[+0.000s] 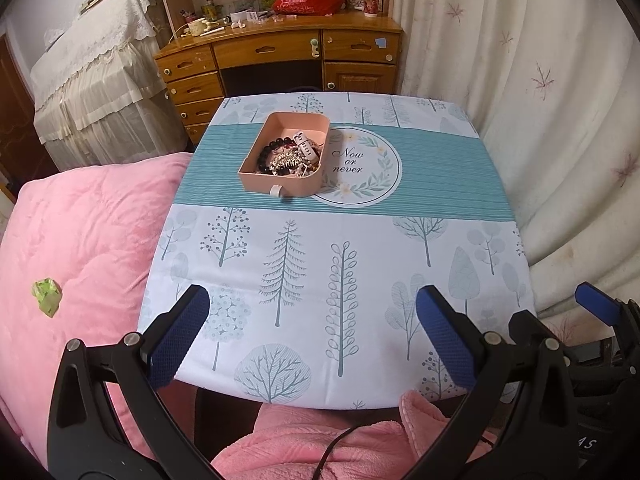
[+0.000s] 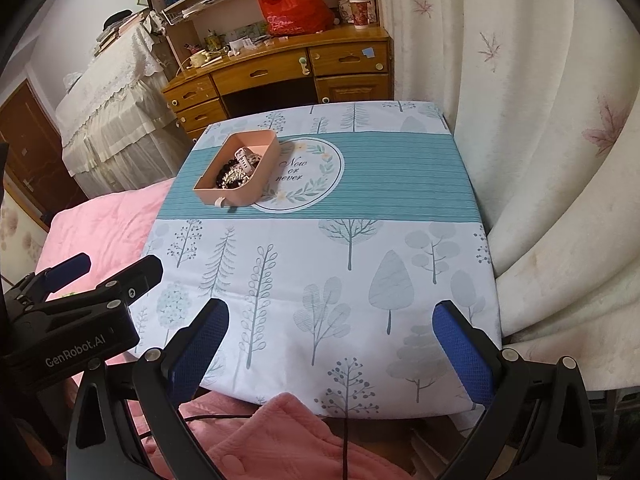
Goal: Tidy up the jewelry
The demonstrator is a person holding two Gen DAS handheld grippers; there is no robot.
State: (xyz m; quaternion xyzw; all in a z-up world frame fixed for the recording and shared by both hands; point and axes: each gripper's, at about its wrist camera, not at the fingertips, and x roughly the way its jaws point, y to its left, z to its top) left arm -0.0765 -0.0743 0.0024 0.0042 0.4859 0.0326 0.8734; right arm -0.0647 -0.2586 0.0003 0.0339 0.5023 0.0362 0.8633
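Your fingers are spread wide, holding nothing.
The pink jewelry box (image 1: 285,156) sits well ahead of both the left gripper (image 1: 312,332) and right gripper (image 2: 332,344), far across the tabletop (image 1: 360,280).

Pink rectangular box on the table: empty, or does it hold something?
Holding jewelry. The open-topped pink rectangular box shows dark beads and silvery pieces piled inside.

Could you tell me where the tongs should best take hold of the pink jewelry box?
Probably the pink jewelry box by its near short wall, beside the small white tab, coming from above: it is open-topped, so one finger can drop inside. Both tongs, left and right, are open.
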